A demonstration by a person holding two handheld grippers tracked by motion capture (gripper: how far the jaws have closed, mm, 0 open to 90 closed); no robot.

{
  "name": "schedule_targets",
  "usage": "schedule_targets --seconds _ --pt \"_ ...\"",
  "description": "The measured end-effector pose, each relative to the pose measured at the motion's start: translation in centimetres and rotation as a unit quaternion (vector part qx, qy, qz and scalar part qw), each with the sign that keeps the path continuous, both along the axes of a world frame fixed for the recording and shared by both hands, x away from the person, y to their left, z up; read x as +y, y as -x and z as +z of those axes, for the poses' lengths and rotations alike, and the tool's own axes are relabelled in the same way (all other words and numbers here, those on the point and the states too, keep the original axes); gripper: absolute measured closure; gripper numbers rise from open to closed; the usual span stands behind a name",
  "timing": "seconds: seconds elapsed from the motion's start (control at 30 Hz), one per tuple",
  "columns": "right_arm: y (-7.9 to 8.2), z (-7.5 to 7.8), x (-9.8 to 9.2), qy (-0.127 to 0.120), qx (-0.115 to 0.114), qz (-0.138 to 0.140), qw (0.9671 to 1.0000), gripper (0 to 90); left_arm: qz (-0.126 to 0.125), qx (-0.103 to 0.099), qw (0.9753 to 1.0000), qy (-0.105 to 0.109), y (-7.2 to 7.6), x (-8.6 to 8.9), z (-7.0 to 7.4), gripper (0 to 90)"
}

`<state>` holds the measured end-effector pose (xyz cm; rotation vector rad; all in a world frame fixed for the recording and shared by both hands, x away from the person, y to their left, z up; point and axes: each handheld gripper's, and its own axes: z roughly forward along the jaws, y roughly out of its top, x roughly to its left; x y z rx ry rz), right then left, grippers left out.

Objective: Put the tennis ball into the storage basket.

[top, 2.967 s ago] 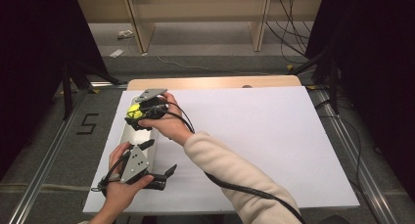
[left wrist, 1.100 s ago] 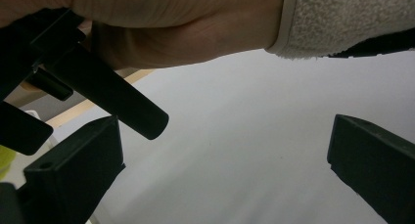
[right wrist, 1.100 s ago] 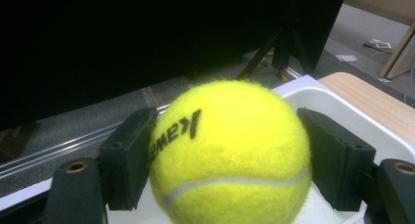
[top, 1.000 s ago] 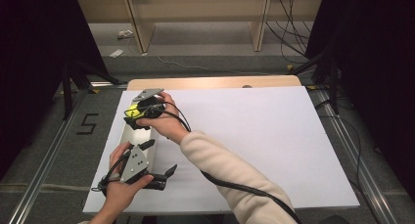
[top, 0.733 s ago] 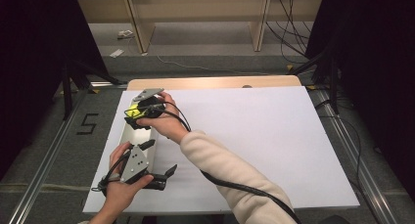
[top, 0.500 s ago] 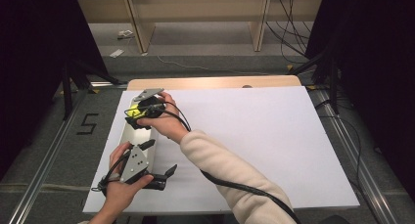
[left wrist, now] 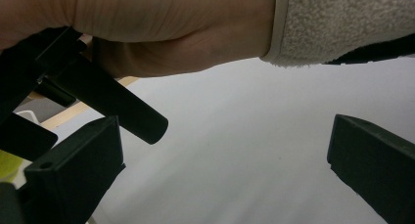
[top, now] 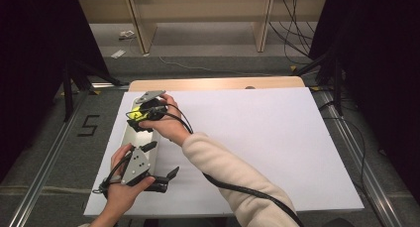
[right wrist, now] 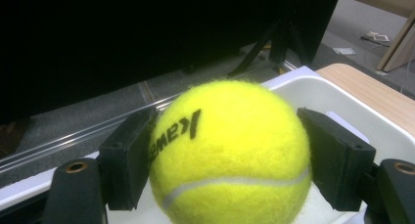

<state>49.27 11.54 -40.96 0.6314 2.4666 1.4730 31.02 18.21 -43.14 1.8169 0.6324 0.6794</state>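
Your right gripper has both jaws pressed against the sides of a yellow tennis ball, one pad on each flank, so the ball is clamped between them. The black lettering on the ball faces the right gripper view and reads tilted. In that view the ball sits over the white tray, with the tray's rim behind it and its floor below; whether the ball touches the tray floor cannot be told.

In the high view the tray is a long, narrow white container lying along the left edge of the white board. Your right gripper is above the far half of the tray, and a patch of the ball shows yellow under your right hand. Your sleeve crosses the board diagonally from the near edge toward the tray.

Your left gripper is at the near end of the tray, just to the board side of it, held in your left hand. Its jaws stand wide apart with nothing between them; the left gripper view shows bare white board in the gap. Your right wrist passes close above it in that view.

A strip of wooden tabletop shows beyond the board's far edge, well apart from the tray.
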Motion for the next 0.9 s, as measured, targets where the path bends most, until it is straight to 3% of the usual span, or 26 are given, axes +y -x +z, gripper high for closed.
schedule_targets --seconds 0.9 --pt "-0.25 -0.16 -0.06 0.009 0.001 -0.001 1.0 26.6 -0.007 0.008 0.9999 0.012 -0.45 0.19 -0.28 0.0"
